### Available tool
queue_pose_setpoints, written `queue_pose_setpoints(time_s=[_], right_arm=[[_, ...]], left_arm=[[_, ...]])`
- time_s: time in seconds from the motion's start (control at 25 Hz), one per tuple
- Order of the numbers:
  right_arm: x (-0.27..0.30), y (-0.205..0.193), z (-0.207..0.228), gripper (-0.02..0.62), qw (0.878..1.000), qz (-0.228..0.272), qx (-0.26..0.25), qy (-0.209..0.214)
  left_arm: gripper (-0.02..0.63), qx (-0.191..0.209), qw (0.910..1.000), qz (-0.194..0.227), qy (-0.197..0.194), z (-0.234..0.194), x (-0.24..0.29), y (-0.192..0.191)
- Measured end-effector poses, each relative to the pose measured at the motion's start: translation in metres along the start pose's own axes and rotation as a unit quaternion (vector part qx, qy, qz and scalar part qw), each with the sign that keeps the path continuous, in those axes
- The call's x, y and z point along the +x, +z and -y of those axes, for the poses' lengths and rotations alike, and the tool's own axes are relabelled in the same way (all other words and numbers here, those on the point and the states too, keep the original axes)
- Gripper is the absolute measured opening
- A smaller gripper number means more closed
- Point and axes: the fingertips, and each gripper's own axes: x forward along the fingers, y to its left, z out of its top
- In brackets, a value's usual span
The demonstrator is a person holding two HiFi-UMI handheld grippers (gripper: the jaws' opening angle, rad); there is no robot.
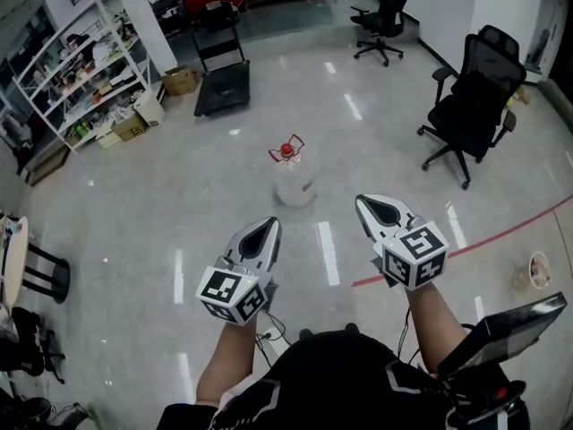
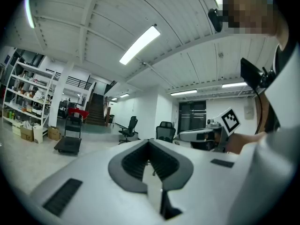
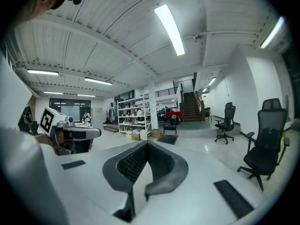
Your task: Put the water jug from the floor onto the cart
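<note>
Jaws of the left gripper and right gripper are clenched on nothing, side by side above the floor. The jug stands upright on the floor ahead of and between them, untouched, well apart from the cart.

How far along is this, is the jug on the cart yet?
Nothing looks done: the jug stands on the floor, apart from the cart. Nothing is in hand: the left gripper and right gripper are shut and empty. Remaining: reach it, grip it, carry it over.
</note>
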Motion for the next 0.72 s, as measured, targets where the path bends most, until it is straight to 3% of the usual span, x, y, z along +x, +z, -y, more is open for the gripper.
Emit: queue_pose_setpoints(time_s=[0.28, 0.48, 0.72], right_arm=[[-0.002, 0.001, 0.006, -0.005, 1.0, 0.006, 0.006, -0.001], [0.012, 0.0, 0.01, -0.005, 1.0, 0.005, 0.006, -0.003], [0.011, 0.009, -0.005, -0.005, 1.0, -0.012, 0.001, -0.01]], left_arm=[[-0.008, -0.008, 1.0, 0.004, 0.0, 0.001, 0.002, -0.001], [-0.008, -0.029, 0.9985, -0.002, -0.047, -0.001, 0.012, -0.006], [-0.008, -0.036, 0.9984, -0.002, -0.043, -0.008, -0.003, 0.005]])
